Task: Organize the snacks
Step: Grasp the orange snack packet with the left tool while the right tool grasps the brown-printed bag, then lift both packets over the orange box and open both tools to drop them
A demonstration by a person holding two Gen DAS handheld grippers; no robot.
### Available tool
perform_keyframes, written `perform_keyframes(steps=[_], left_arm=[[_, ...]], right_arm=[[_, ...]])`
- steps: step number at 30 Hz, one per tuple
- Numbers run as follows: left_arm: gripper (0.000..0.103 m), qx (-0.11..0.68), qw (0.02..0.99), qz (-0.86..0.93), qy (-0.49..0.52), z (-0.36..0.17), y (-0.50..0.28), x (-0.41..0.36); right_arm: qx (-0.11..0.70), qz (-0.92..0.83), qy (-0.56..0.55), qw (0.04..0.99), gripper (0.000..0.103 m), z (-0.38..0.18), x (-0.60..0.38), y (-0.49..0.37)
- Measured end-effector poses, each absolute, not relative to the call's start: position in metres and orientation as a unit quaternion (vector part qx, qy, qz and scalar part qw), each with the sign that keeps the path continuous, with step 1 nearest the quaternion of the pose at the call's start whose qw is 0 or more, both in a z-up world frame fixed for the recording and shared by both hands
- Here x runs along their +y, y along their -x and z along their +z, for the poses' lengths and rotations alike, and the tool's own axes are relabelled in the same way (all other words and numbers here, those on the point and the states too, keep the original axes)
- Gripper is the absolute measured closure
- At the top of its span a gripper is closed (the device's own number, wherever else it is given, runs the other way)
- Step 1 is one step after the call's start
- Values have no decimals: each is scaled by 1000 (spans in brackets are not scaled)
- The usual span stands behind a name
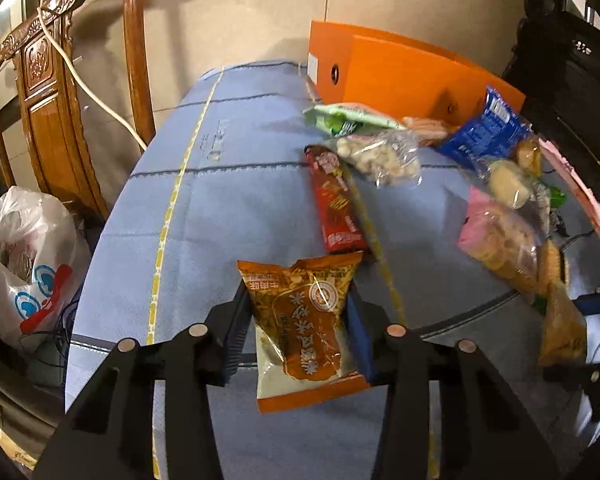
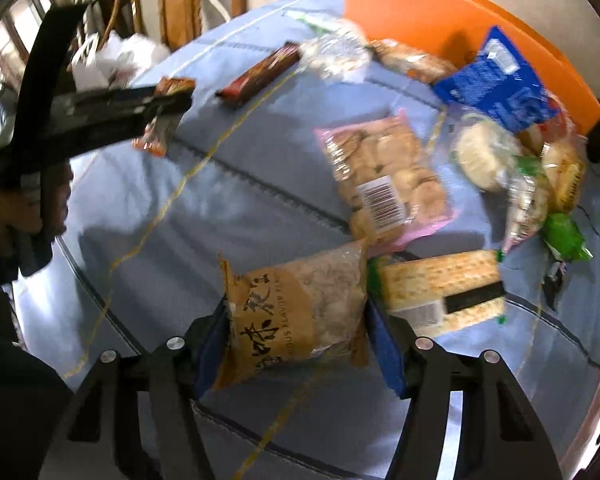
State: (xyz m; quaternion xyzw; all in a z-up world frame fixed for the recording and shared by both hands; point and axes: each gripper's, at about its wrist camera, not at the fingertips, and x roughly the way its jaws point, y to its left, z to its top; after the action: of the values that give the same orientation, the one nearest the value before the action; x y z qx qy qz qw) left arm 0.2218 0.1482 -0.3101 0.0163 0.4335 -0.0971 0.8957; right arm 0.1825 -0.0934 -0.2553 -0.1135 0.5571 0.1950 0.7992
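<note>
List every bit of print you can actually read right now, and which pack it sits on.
"...OUS FLAVOR PEA...", partly cut off: tan snack bag between the right gripper pads.
Large Chinese brush characters, same bag: I can't read them surely.
Chinese characters, upside down: orange-brown snack bag in the left gripper; not readable.
Barcode, digits too small: pink cracker bag.
Blue bag, red bar, white plastic bag logo: blurred.

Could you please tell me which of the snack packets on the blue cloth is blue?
The blue packet, leaning against the orange box at the far side; every other packet is brown, red, pink, green or clear.
</note>
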Motion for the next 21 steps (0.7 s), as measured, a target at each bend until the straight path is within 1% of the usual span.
perform_keyframes(steps=[4, 5, 6, 7, 8, 9, 11, 12, 13, 14, 15, 16, 19, 21], left_arm=[[59, 441, 892, -101, -11, -313, -224, 150], [55, 451, 886, -98, -27, -319, -225, 148], [47, 459, 883, -89, -43, -325, -226, 147], [27, 466, 879, -78, -58, -333, -226, 147], [14, 459, 885, -65, -56, -335, -224, 152], [9, 462, 884, -45, -52, -338, -224, 155], [7, 466, 883, -38, -30, -340, -224, 160], [8, 465, 884, -41, -26, -341, -222, 161], [17, 459, 886, -51, -25, -340, -219, 161], [37, 454, 889, -58, -28, -338, -217, 159], [50, 448, 890, -73, -32, -335, -215, 156], [59, 449, 890, -77, -29, -334, -215, 155], [65, 458, 885, -76, 17, -330, -217, 167], [67, 458, 884, -88, 32, -322, -216, 169]], right_arm=[[558, 183, 95, 804, 39, -248, -107, -183], [562, 180, 92, 802, 39, -250, -109, -182], [564, 179, 91, 801, 39, -252, -109, -186], [565, 179, 91, 800, 39, -255, -106, -182], [565, 181, 92, 800, 39, -254, -106, -177], [563, 182, 94, 801, 39, -253, -105, -175], [559, 183, 98, 803, 39, -253, -100, -174], [559, 182, 99, 803, 39, -253, -99, -174], [559, 181, 99, 803, 39, -253, -100, -174], [559, 178, 98, 803, 39, -253, -101, -175], [559, 177, 97, 804, 39, -253, -101, -175], [559, 176, 96, 805, 39, -252, -102, -176], [552, 176, 95, 810, 39, -247, -102, -175], [544, 176, 91, 816, 39, -239, -103, -174]])
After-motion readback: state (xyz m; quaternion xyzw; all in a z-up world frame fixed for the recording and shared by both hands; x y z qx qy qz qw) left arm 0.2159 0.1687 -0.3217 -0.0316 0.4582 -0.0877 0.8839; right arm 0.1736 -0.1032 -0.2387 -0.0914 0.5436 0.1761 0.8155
